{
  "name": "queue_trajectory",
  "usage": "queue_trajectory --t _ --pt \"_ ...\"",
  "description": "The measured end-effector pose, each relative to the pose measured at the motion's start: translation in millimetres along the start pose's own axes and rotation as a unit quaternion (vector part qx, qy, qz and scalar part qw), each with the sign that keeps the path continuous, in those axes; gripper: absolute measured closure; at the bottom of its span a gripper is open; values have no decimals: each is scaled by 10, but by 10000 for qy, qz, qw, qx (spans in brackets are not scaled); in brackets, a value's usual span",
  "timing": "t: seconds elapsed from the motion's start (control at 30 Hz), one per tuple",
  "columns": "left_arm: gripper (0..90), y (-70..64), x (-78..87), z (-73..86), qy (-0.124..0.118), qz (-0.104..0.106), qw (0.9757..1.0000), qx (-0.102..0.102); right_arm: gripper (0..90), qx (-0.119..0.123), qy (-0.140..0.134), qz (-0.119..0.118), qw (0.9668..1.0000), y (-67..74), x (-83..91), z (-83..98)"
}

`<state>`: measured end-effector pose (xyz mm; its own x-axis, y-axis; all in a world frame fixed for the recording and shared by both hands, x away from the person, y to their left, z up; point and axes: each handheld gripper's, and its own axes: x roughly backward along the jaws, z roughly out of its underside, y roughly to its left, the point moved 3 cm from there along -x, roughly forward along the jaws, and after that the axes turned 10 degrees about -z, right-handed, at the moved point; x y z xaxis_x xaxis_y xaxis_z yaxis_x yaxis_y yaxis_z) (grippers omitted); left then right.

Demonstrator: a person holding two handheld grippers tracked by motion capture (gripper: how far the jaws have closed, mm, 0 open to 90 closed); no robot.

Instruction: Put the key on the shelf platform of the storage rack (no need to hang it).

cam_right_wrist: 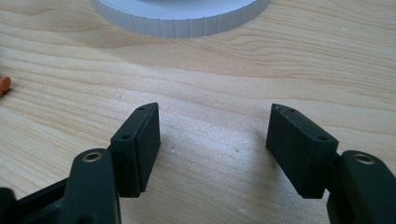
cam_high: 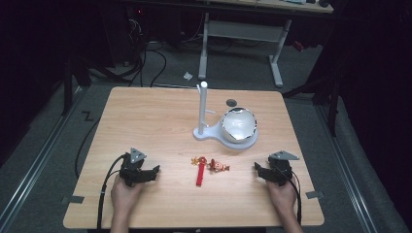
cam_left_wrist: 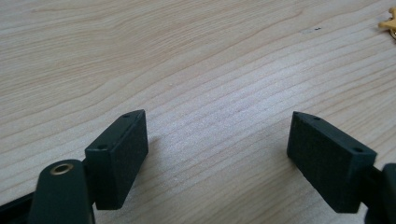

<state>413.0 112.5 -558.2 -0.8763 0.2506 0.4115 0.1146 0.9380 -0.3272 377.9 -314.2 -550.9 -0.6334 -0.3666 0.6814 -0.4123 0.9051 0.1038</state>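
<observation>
A small charm with a red strap (cam_high: 200,174) and a little red and yellow figure (cam_high: 218,166) lies on the wooden table (cam_high: 160,121), near its front middle. My left gripper (cam_high: 154,171) rests on the table left of it, held in a hand, open with bare wood between its jaws (cam_left_wrist: 217,140). My right gripper (cam_high: 257,170) rests to the right of the charm, also open over bare wood (cam_right_wrist: 212,137). A yellow bit of the charm (cam_left_wrist: 390,23) peeks in at the left gripper view's top right. An orange tip (cam_right_wrist: 3,85) shows at the right gripper view's left edge.
A white stand with an upright post (cam_high: 202,109) and a round base carrying a shiny dome (cam_high: 238,124) sits behind the charm; its ribbed white rim (cam_right_wrist: 187,21) shows in the right gripper view. A dark round hole (cam_high: 231,102) is in the tabletop behind it.
</observation>
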Motion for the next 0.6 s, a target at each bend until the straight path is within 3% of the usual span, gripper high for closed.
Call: queue_trajectory --t 0.6 --pt "208 -1 -1 0 -6 4 10000 8 349 23 0 -8 10000 4 1 2"
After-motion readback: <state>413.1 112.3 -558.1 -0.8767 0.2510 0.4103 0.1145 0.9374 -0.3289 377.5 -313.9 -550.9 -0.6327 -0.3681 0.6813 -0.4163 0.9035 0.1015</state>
